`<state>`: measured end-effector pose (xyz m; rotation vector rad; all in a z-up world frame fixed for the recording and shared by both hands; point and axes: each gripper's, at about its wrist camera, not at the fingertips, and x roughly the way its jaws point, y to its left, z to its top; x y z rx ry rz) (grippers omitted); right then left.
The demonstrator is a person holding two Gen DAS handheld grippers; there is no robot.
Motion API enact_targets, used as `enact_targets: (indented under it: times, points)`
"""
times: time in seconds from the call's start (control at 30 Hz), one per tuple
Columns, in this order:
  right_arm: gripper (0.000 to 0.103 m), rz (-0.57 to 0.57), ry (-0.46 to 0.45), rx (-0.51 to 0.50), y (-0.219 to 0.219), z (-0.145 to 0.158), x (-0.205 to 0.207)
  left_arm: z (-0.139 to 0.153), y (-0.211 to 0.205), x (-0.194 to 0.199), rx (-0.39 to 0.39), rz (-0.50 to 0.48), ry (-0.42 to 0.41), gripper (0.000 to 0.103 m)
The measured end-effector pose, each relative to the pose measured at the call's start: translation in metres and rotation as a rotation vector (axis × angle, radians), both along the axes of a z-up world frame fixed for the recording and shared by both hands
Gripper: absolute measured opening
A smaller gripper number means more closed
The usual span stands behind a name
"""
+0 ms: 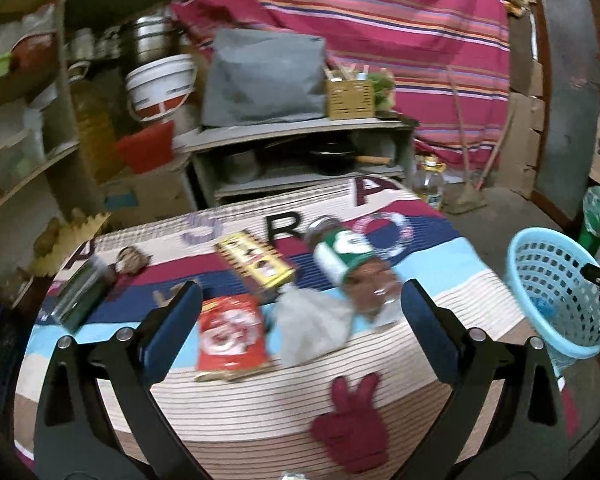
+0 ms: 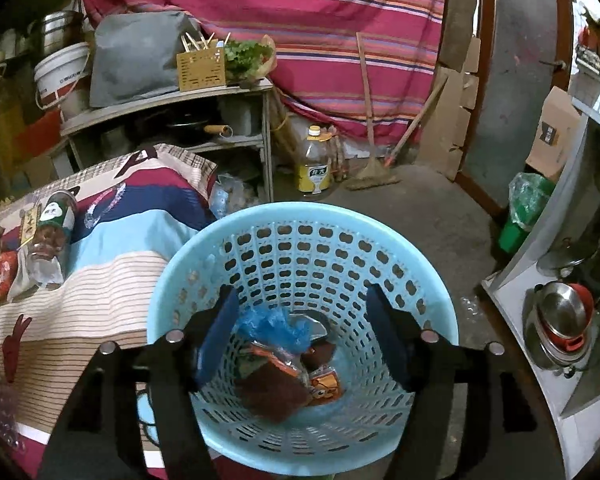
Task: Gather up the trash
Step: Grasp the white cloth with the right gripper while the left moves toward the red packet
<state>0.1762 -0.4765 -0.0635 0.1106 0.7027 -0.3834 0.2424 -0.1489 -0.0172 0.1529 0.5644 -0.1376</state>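
Note:
My left gripper (image 1: 302,292) is open wide above the cloth-covered table (image 1: 260,420). Ahead of its fingers lie a red snack packet (image 1: 230,334), a grey crumpled wrapper (image 1: 312,324), a toppled bottle with a green and white label (image 1: 348,256) and a yellow box (image 1: 256,264). A dark tin (image 1: 82,292) and a brown crumpled scrap (image 1: 131,259) lie further left. My right gripper (image 2: 302,292) is open over the light blue basket (image 2: 300,212), whose bottom holds a blue plastic bag (image 2: 272,326), a brown wrapper (image 2: 274,392) and an orange wrapper (image 2: 324,384). Nothing is pressed between either pair of pads.
The basket (image 1: 556,280) stands off the table's right edge. Behind the table is a grey shelf unit (image 1: 300,132) with a grey bag and pans. On the floor are an oil bottle (image 2: 314,164), a broom (image 2: 370,172) and a green bin (image 2: 524,212). A counter with pots (image 2: 560,320) is at right.

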Motion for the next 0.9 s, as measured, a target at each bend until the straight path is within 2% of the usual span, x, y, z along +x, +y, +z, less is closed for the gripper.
enact_targets:
  times: [0.23,0.47,0.63,0.9]
  points:
    - [0.078,0.071,-0.071,-0.044,0.044,0.025,-0.005,-0.01,0.068,-0.003,0.029,0.074,-0.002,0.097]
    - [0.079,0.2,-0.126,-0.084,0.106,0.042,0.005,-0.041,0.142,0.001,0.029,0.183,0.07,0.097]
    - [0.079,0.271,-0.108,-0.06,0.145,0.035,0.024,-0.055,0.179,0.008,0.015,0.244,0.104,0.097]
    - [0.079,0.37,-0.052,-0.013,0.203,0.007,0.057,-0.06,0.203,0.018,-0.01,0.265,0.12,0.097]
